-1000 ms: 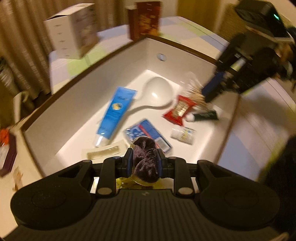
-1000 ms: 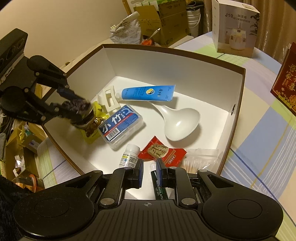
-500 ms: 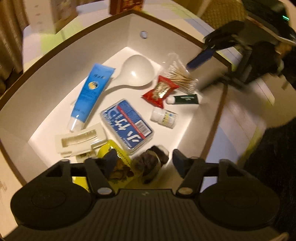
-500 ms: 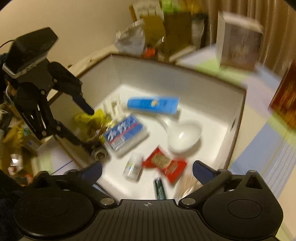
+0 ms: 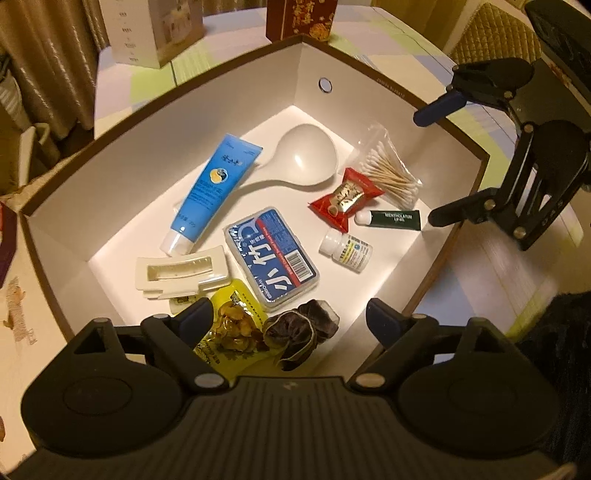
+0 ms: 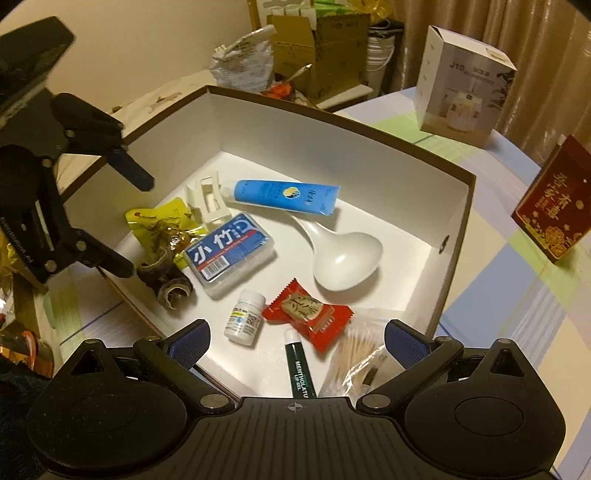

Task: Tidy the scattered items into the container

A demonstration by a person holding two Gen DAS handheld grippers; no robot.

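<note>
The white box with a brown rim point(image 5: 221, 70) point(image 6: 458, 236) holds several items: a blue tube point(image 5: 212, 188), a white spoon point(image 5: 306, 158), a blue floss case point(image 5: 271, 256), a white hair clip point(image 5: 181, 273), a yellow snack packet point(image 5: 231, 328), a dark scrunchie point(image 5: 301, 330) point(image 6: 166, 284), a red candy point(image 5: 345, 195), cotton swabs point(image 5: 388, 171), a green lip gel tube point(image 5: 393, 219) point(image 6: 299, 369) and a small white bottle point(image 5: 347, 249). My left gripper point(image 5: 290, 314) is open and empty above the scrunchie. My right gripper point(image 6: 295, 338) is open and empty above the lip gel.
A white carton point(image 6: 461, 85) and a red box point(image 6: 550, 218) stand on the checked tablecloth beyond the box. Cardboard boxes and bags point(image 6: 295, 55) are piled behind. A padded chair back point(image 5: 495, 33) is at the far right.
My left gripper opened and dropped the scrunchie into the box. My right gripper opened and let go of the lip gel tube, which now lies in the box.
</note>
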